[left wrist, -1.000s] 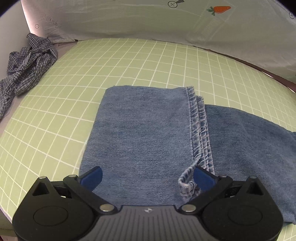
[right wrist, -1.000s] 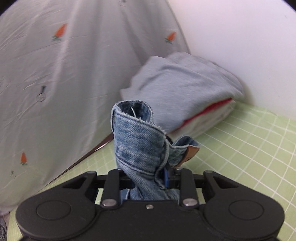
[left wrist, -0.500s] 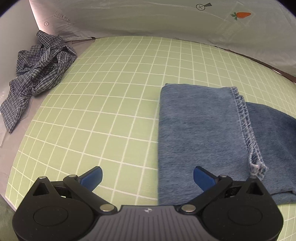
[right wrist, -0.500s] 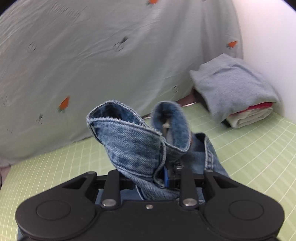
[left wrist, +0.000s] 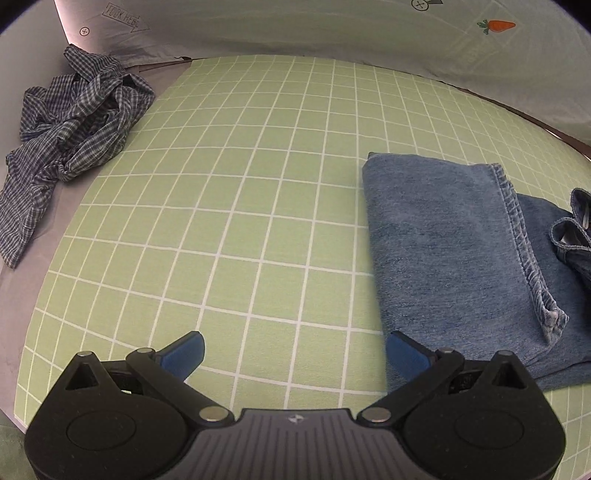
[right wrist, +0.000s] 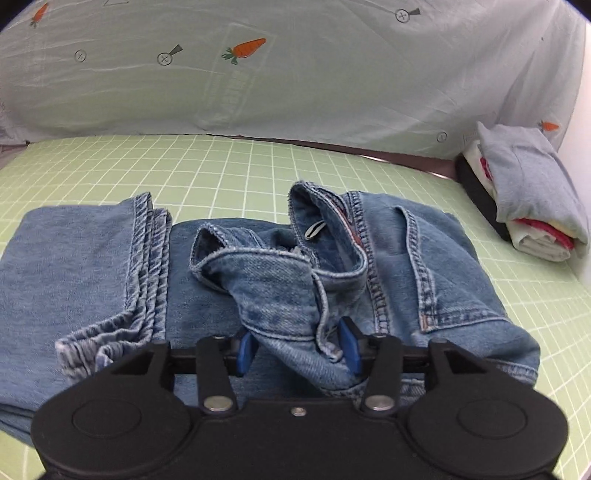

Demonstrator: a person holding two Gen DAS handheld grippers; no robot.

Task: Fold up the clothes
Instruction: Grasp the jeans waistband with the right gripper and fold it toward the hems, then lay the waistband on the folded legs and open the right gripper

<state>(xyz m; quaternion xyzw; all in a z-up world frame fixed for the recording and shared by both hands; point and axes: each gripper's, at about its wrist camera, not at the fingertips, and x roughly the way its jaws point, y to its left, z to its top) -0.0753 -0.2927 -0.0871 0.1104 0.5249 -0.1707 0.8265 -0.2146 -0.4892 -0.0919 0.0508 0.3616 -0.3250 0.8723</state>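
Green grid mat carries the jeans, long axis left-right. Right gripper pinches their waistband; left gripper hangs wide open, empty, just off their left fold.

I see a green grid mat under me and a pale carrot-print sheet hanging behind.

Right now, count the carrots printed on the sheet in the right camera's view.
3: one carrot upper centre, a second carrot at top left, a third carrot above the folded pile. Folds may hide more.
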